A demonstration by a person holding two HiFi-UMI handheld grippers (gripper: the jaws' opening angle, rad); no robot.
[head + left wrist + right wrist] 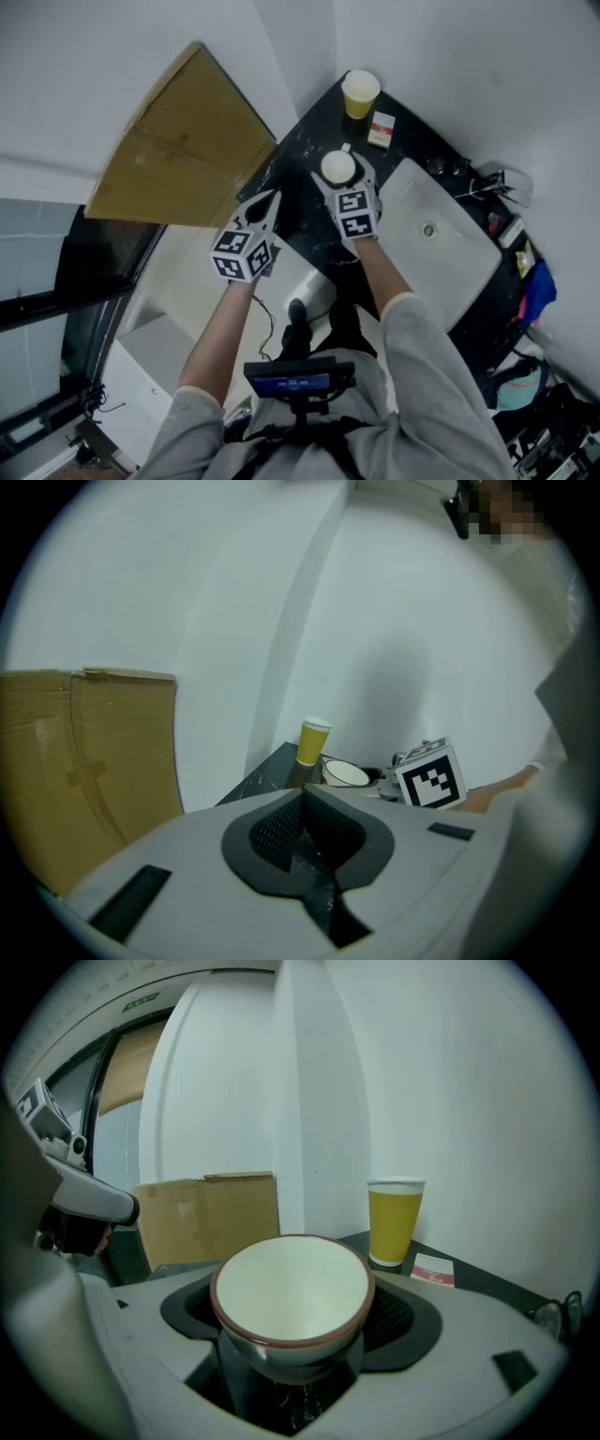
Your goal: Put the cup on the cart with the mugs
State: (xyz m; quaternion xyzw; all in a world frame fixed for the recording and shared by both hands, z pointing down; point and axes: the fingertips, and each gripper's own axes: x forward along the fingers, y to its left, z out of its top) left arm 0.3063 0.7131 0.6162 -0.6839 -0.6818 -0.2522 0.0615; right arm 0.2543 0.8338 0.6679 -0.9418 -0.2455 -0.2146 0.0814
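A cream cup with a reddish-brown rim stands on the black marble counter beside the sink. My right gripper straddles it. In the right gripper view the cup fills the space between the dark pads, and thin gaps show at its sides, so that gripper is open around it. My left gripper hangs at the counter's left edge, its pads meeting at the tip with nothing between them. From the left gripper view the cup sits ahead to the right. No cart or mugs are in view.
A yellow paper cup stands in the counter's far corner, with a small red and white packet beside it. The white sink lies to the right. A flat cardboard sheet leans against the wall on the left.
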